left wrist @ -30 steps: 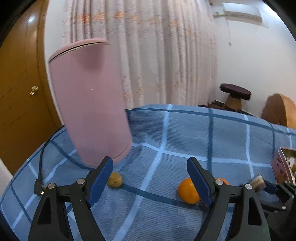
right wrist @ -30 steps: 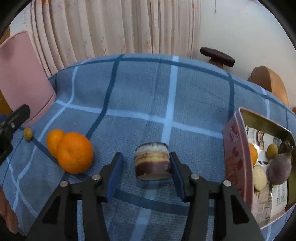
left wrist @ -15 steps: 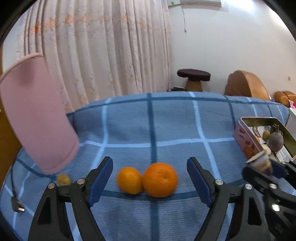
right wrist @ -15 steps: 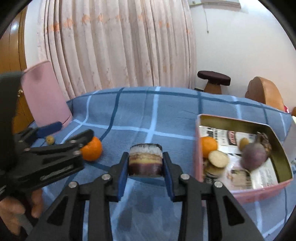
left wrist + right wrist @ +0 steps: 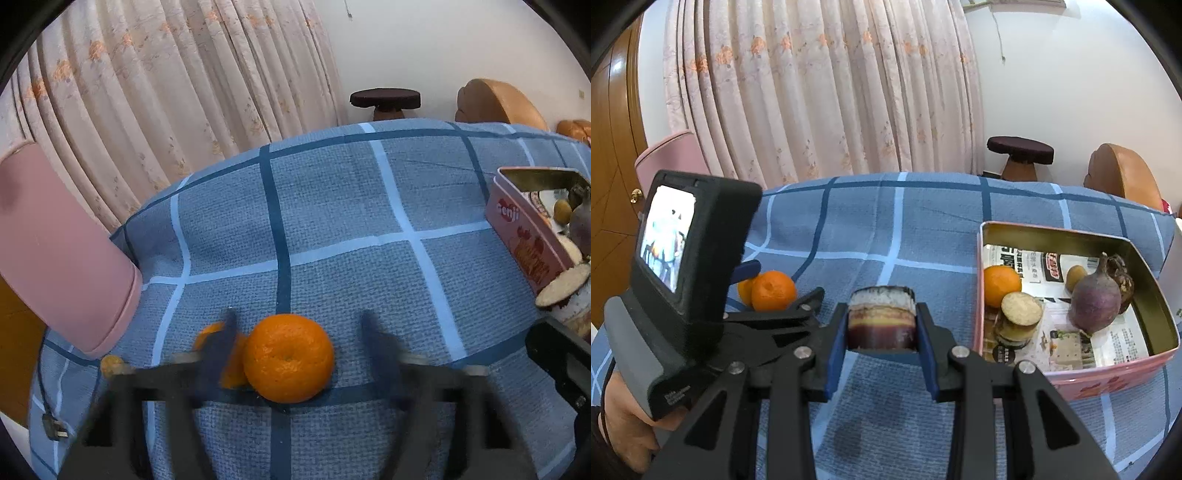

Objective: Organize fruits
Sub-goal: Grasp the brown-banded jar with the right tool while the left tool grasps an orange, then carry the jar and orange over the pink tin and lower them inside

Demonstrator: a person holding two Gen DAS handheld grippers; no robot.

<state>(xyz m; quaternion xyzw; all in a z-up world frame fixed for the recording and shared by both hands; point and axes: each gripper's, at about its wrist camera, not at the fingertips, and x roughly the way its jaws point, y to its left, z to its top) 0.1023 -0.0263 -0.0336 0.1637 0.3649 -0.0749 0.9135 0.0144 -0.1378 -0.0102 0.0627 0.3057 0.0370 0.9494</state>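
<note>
My right gripper (image 5: 882,325) is shut on a purple-and-yellow sweet potato chunk (image 5: 881,320), held above the blue checked cloth left of the pink tin (image 5: 1115,365). The tin holds an orange (image 5: 1001,285), a cut chunk (image 5: 1021,314), a purple beet (image 5: 1096,301) and a small yellow fruit (image 5: 1075,275). My left gripper (image 5: 295,354) is open, its blurred fingers either side of a large orange (image 5: 289,363). A smaller orange (image 5: 229,354) touches it on the left, partly hidden by the left finger. Both oranges show in the right wrist view (image 5: 774,290).
A pink padded chair back (image 5: 55,258) stands at the left edge. A small yellow fruit (image 5: 112,364) lies near it, and a cable plug (image 5: 53,430) below. The tin's corner (image 5: 517,225) is at the far right. Curtains and a dark stool (image 5: 1019,155) are behind.
My left gripper has moved forward and narrowed around the large orange. My right gripper has carried the chunk higher and closer to the pink tin.
</note>
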